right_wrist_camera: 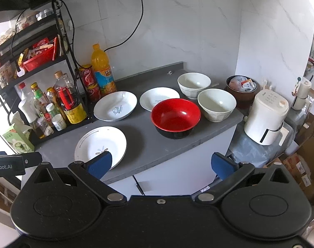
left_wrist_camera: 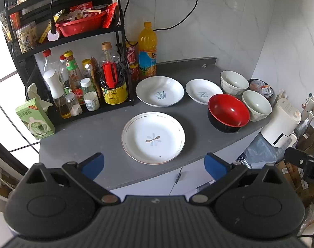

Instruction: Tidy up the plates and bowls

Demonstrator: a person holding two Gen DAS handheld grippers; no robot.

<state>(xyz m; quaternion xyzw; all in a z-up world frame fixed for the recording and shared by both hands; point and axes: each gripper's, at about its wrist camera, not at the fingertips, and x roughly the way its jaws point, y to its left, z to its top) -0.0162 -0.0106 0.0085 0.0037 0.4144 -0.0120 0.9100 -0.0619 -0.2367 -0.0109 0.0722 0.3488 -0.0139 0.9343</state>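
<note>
On the grey counter [left_wrist_camera: 90,132] lie three white plates: a flower-pattern plate [left_wrist_camera: 153,137] [right_wrist_camera: 100,143] nearest me, a deep plate [left_wrist_camera: 160,91] [right_wrist_camera: 115,105] behind it, and a small plate [left_wrist_camera: 202,91] [right_wrist_camera: 158,98] to its right. A red bowl [left_wrist_camera: 228,113] [right_wrist_camera: 175,117] and two white bowls [left_wrist_camera: 234,82] [left_wrist_camera: 256,105] [right_wrist_camera: 193,84] [right_wrist_camera: 216,104] stand at the right. My left gripper [left_wrist_camera: 154,165] is open and empty, just in front of the flower plate. My right gripper [right_wrist_camera: 162,165] is open and empty, in front of the counter edge.
A black rack [left_wrist_camera: 119,47] with sauce bottles and a red basket stands at the left. An orange juice bottle [left_wrist_camera: 147,50] and red cans stand beside it. A green tissue box [left_wrist_camera: 35,119] is at the far left. A white appliance [right_wrist_camera: 266,116] sits beyond the counter's right end.
</note>
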